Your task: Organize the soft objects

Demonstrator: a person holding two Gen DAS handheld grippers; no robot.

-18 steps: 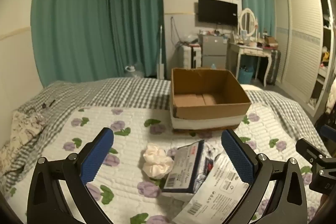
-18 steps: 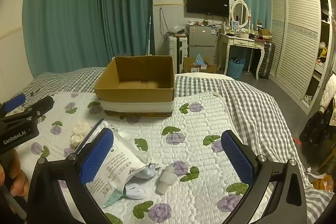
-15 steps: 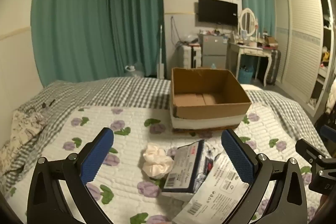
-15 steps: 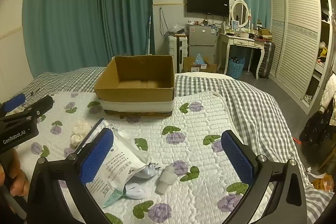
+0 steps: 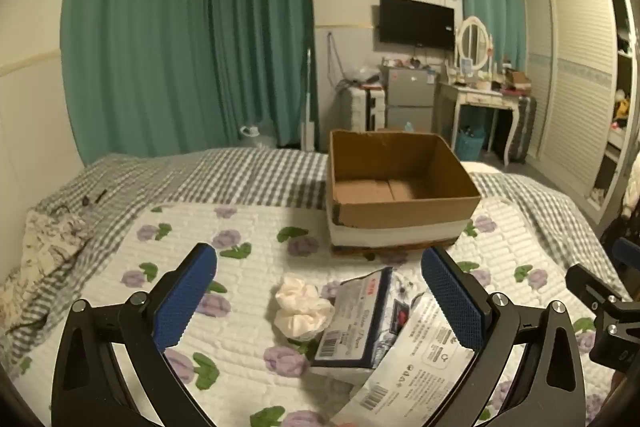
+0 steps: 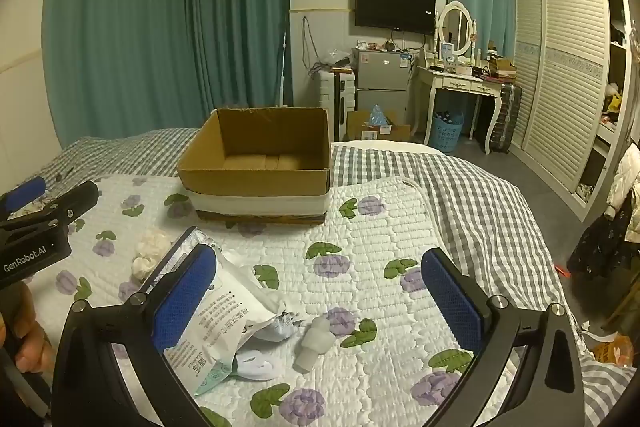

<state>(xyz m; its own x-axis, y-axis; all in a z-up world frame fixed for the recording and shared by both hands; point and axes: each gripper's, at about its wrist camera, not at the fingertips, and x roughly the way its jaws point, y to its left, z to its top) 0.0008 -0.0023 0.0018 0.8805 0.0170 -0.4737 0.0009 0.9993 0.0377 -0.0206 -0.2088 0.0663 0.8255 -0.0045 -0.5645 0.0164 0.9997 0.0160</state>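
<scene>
An open, empty cardboard box (image 5: 400,203) stands on the floral quilt; it also shows in the right wrist view (image 6: 260,171). A cream scrunchie (image 5: 302,309) lies in front of it, beside a blue-edged tissue pack (image 5: 356,319) and a white printed plastic pack (image 5: 416,351). My left gripper (image 5: 318,301) is open and empty, above the scrunchie and packs. My right gripper (image 6: 318,301) is open and empty, above the quilt; the white pack (image 6: 224,319), a small white bottle-like item (image 6: 314,343) and the scrunchie (image 6: 148,253) lie below it.
The white floral quilt (image 6: 380,243) covers a grey checked bedspread (image 5: 200,175). A patterned cloth (image 5: 44,247) lies at the bed's left edge. Green curtains, a dresser (image 6: 460,83), a small fridge and a wardrobe stand behind the bed.
</scene>
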